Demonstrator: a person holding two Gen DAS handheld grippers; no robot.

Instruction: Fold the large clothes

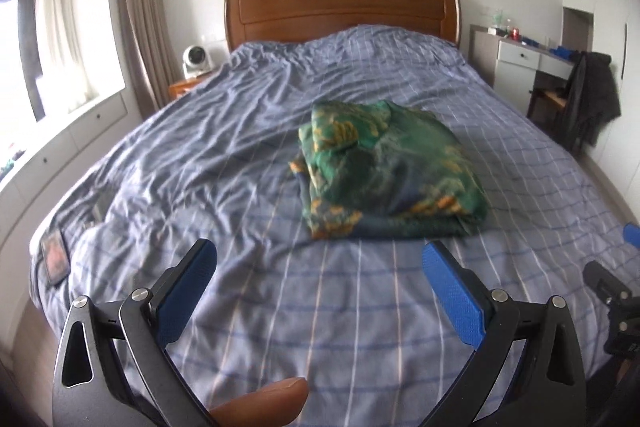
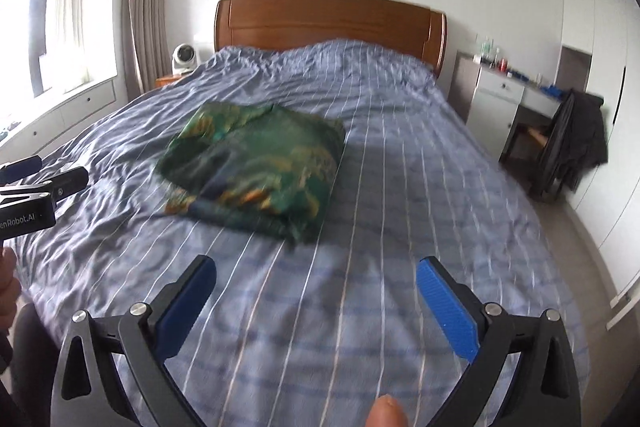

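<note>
A green garment with gold and orange print [image 1: 384, 167] lies folded into a thick bundle on the blue striped bedspread [image 1: 312, 307], near the bed's middle. It also shows in the right wrist view [image 2: 256, 167]. My left gripper [image 1: 319, 255] is open and empty, held above the bedspread in front of the bundle. My right gripper [image 2: 316, 269] is open and empty, to the front right of the bundle. The left gripper's body shows at the left edge of the right wrist view [image 2: 32, 187].
A wooden headboard [image 1: 340, 7] stands at the far end. A small fan [image 1: 196, 61] sits on a nightstand at the left. A desk [image 1: 528, 63] and a chair with a dark jacket [image 1: 588, 99] stand at the right. A dark flat object [image 1: 54, 257] lies on the bed's left corner.
</note>
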